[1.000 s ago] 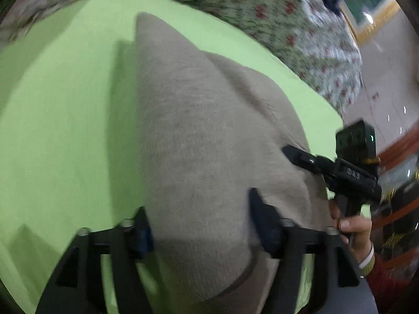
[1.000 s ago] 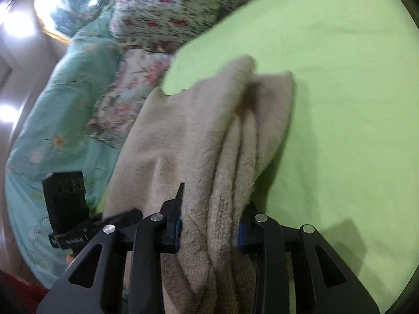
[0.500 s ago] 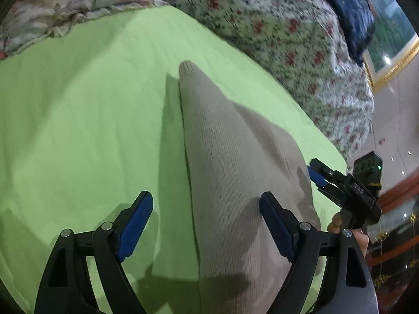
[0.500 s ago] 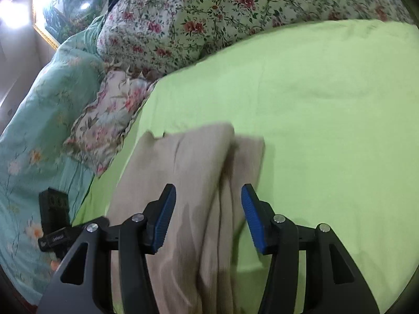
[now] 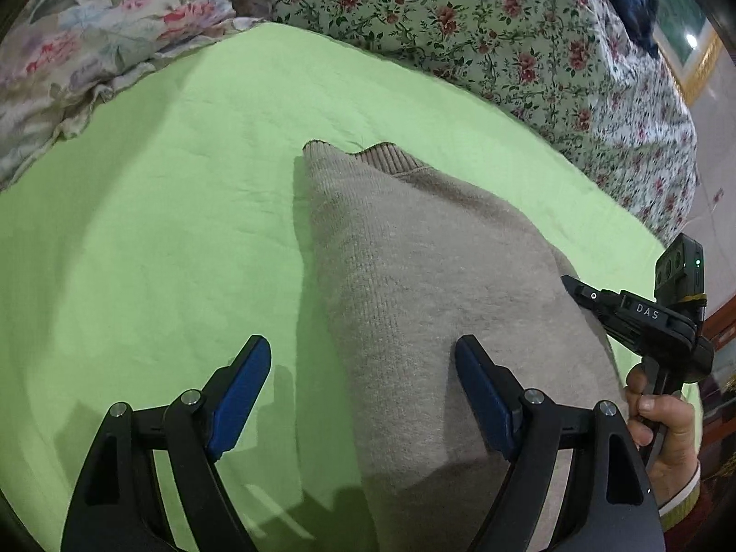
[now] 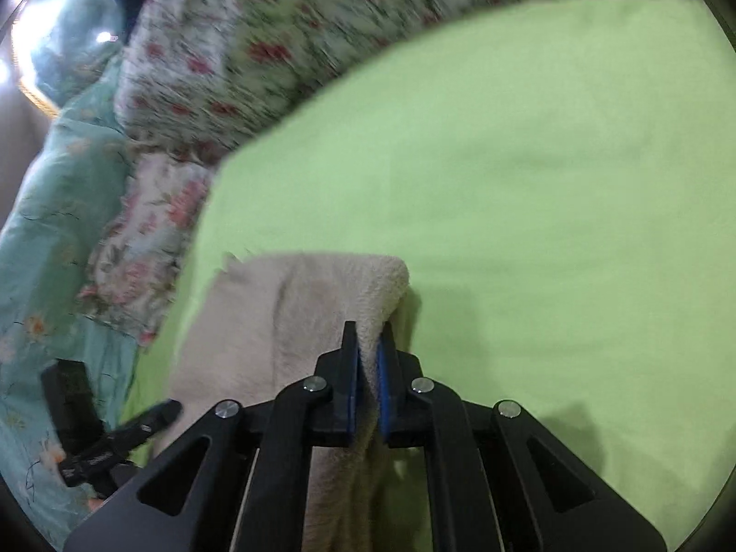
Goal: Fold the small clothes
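Covering the bed, a green sheet point(image 5: 161, 239) meets floral bedding point(image 5: 506, 37).

A: Where does the left wrist view look from?
B: Above its own claw point(image 5: 363, 395), tilted down, close over the green sheet point(image 5: 161, 230).
A: And the right?
B: The same, behind its claw point(image 6: 366, 359). Both share the beige sweater point(image 5: 414, 276) and the floral bedding point(image 5: 483, 32), and each sees the other's claw.

Left gripper point(image 5: 359, 395) agape, right gripper point(image 6: 366, 359) clamped.
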`<state>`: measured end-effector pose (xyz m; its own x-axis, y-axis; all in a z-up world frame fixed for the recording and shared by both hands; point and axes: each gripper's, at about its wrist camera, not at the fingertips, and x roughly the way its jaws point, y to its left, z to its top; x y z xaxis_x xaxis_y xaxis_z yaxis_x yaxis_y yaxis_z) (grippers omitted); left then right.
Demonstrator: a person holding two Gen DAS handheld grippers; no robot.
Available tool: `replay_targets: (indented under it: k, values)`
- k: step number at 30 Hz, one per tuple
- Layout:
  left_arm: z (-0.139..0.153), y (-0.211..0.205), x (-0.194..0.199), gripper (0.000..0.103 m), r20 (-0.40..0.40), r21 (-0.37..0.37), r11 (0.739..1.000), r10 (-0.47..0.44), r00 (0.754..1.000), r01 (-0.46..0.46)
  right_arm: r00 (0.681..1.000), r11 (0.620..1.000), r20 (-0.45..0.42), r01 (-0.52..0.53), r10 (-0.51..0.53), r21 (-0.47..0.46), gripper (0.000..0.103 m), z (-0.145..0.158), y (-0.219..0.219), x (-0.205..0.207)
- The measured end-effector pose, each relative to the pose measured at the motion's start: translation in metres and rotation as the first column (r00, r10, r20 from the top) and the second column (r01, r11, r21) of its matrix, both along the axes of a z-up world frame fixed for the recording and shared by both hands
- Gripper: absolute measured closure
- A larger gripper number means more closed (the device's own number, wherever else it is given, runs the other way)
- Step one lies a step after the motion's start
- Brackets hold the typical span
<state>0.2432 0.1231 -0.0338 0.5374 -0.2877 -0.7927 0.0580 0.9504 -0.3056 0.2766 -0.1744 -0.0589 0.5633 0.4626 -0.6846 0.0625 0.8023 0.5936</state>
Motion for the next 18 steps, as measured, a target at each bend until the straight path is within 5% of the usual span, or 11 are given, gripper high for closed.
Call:
replay_targets:
  k: [4, 8, 18]
  values:
    - [0.010, 0.012, -0.020, 0.021, 0.002, -0.003, 1.000, -0.003, 1.000, 0.003, 1.000, 0.997, 0.006, 0.009, -0.010, 0.079, 0.088, 0.015, -0.004, -0.011]
    - [0.023, 0.029, -0.073, 0.020, 0.044, 0.000, 1.000, 0.002, 0.999, -0.002, 0.998, 0.997, 0.057, -0.010, 0.005, 0.081, 0.063, 0.037, -0.001, -0.047]
    - [-0.003, 0.016, -0.218, 0.020, 0.115, 0.134, 0.991, -0.027, 0.993, 0.011, 0.999, 0.993, 0.049, -0.011, 0.005, 0.116, 0.062, 0.033, 0.004, -0.175]
